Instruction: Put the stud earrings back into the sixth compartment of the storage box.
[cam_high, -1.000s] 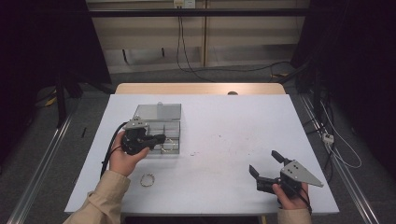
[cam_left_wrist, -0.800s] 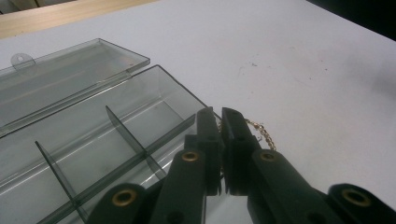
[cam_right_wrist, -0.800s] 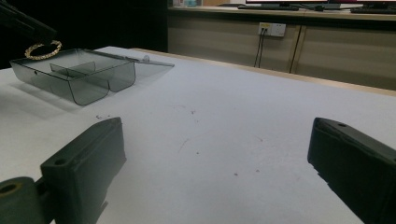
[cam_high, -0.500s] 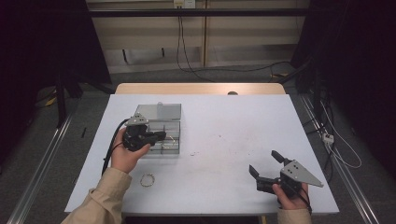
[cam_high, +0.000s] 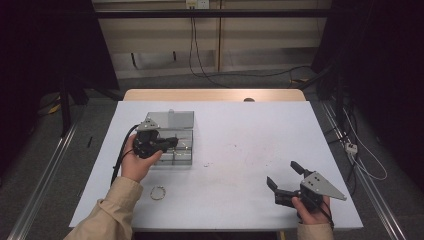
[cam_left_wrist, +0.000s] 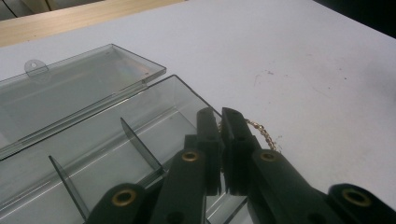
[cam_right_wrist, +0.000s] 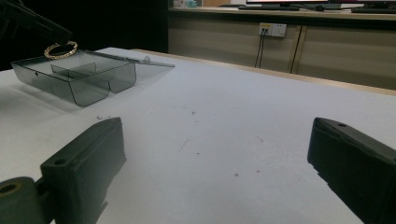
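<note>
White tabletop fills the scene, with a dark room and cabled wall panels behind it. Near its left side sits a clear compartment box, its lid swung flat open so the divided cells can be reached from above. The left gripper hangs over the box with its jaws pressed together on a gold bracelet; in the left gripper view the chain links peek out beside the black jaws, and in the right gripper view the same bracelet shows as a ring just above the box's rim. Held that way, pinched at one edge and hanging over an end cell, it looks ready to be lowered in, though it is not yet resting inside. Another small ring-like piece lies on the table near the person's left sleeve, probably waiting its turn. The right gripper rests well apart at the table's near right, jaws wide and empty, out of the way
</note>
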